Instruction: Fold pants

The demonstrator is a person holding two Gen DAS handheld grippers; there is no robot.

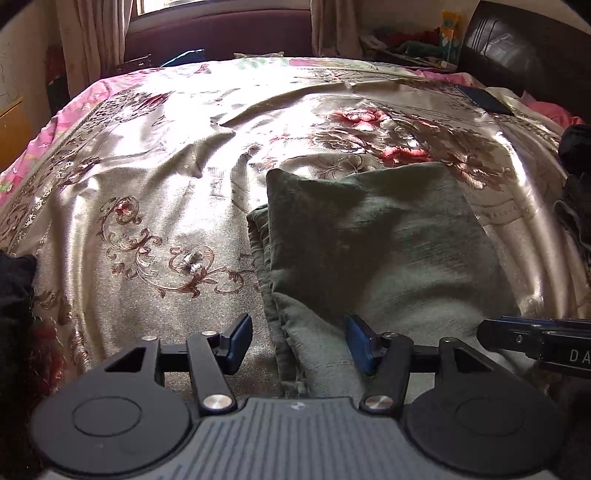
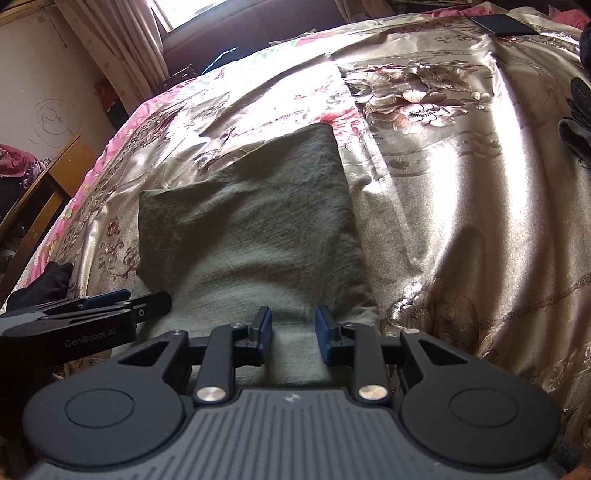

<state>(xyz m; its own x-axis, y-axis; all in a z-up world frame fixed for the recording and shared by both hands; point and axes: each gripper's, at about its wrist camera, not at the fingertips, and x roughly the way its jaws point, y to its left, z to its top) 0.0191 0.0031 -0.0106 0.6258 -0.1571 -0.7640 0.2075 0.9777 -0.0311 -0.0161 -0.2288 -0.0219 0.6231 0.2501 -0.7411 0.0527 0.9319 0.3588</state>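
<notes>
Pants [image 1: 369, 236], grey-green and already folded into a thick rectangle, lie on the bed near its front edge, on a shiny floral bedspread [image 1: 147, 166]. Their stacked layers show along the left side in my left view. My left gripper [image 1: 297, 341] hangs over that near left corner with its fingers apart: the right pad [image 1: 356, 341] sits over the cloth, the left pad [image 1: 238, 339] over bare bedspread, and nothing is pinched between them. My right gripper [image 2: 293, 334] hovers at the near edge of the pants [image 2: 251, 221], its fingers set fairly narrow but not clamped, with cloth visible in the gap beneath them. Each gripper shows at the side of the other's view. A dark phone [image 2: 504, 24] lies far up the bed, well apart from the pants. Curtains [image 1: 96, 33] hang by a window behind the bed.
</notes>
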